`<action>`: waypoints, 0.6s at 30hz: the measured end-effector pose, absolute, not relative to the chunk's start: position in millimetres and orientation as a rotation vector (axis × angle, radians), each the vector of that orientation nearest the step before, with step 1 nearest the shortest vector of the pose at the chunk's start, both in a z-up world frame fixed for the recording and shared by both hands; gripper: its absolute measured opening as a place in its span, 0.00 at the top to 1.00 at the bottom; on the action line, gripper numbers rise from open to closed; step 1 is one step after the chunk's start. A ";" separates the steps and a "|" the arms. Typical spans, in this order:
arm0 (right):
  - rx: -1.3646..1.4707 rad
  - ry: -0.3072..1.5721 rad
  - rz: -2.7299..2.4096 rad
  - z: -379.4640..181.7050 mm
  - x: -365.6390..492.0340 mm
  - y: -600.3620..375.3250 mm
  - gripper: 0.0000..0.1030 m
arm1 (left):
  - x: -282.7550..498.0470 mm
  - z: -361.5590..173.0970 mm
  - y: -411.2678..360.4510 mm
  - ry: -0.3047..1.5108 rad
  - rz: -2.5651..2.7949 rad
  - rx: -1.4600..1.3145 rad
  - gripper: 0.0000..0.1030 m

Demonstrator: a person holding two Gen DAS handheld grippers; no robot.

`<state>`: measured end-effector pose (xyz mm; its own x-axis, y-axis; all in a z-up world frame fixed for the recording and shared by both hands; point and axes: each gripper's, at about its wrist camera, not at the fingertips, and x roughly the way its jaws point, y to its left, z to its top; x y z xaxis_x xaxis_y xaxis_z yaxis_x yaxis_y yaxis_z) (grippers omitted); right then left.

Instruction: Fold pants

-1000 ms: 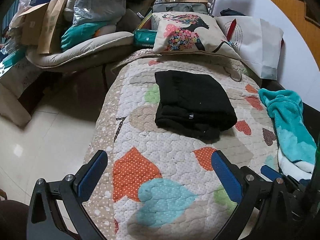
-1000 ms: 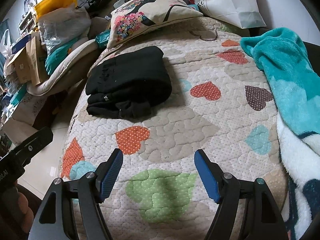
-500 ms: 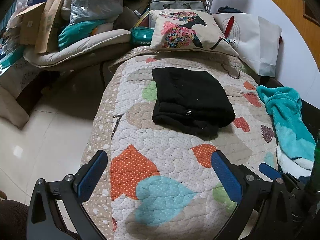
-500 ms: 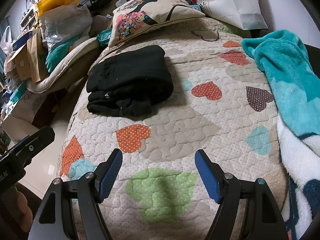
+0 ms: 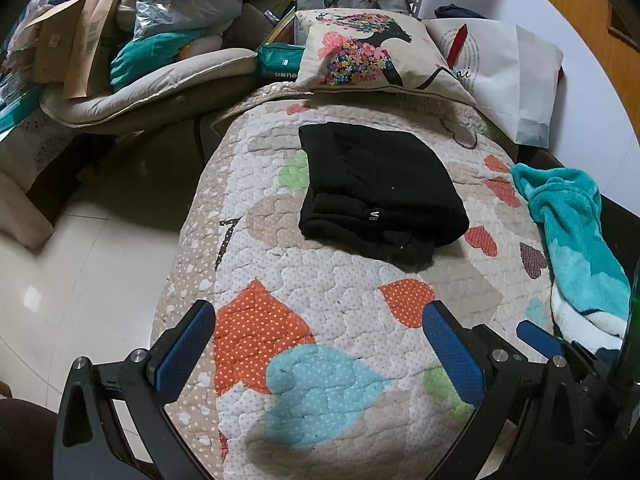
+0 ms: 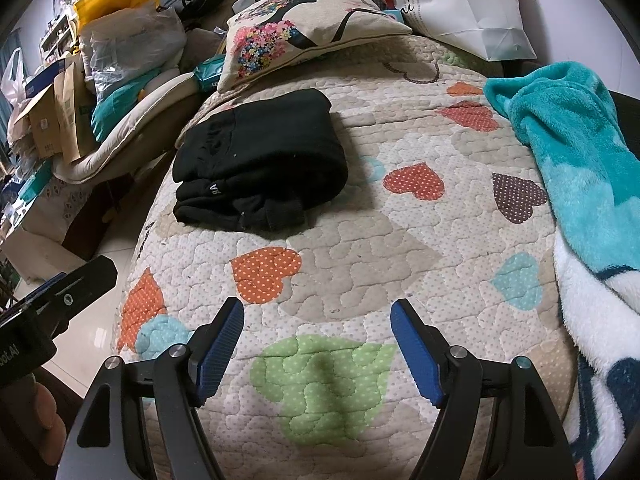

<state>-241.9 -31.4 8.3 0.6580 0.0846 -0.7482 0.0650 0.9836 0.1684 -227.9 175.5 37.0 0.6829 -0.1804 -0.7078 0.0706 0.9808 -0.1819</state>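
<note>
Pants: the black pants lie folded into a thick, squarish bundle on the quilt, toward its far half and nearer the left edge, just short of the pillow.
Why they lie so: the stacked layers show at the near edge and a small white logo faces out, so the folding looks finished; the bundle seems set down to rest, with nothing touching it.
Left gripper: the left gripper hangs over the near end of the quilt, well apart from the pants, its blue pads spread wide with nothing between them.
Right gripper: the right gripper sits likewise over the near quilt, pads spread and holding nothing; probably both are held back because no grasp is needed.
Blanket: the teal blanket is draped along the right side of the quilt, apart from the pants.
Hidden: the underside and inner layers of the bundle cannot be seen, so how neat the fold is inside cannot be told.
Cut off: the logo letters are too small to read fully; the near edge of the quilt is covered by the gripper frames.
Hard to make out: the cluttered pile beyond the left side is bags and boxes, not clearly separable.
</note>
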 end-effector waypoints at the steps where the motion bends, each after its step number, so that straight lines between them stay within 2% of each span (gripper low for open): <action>1: 0.186 0.854 0.011 8.2 -241.8 -31.5 0.21 | -227.4 36.5 175.3 0.811 -0.143 -0.144 0.00; 18: 0.174 0.877 -0.014 3.5 -241.1 -35.6 0.20 | -217.8 19.7 171.8 0.858 -0.129 -0.134 0.00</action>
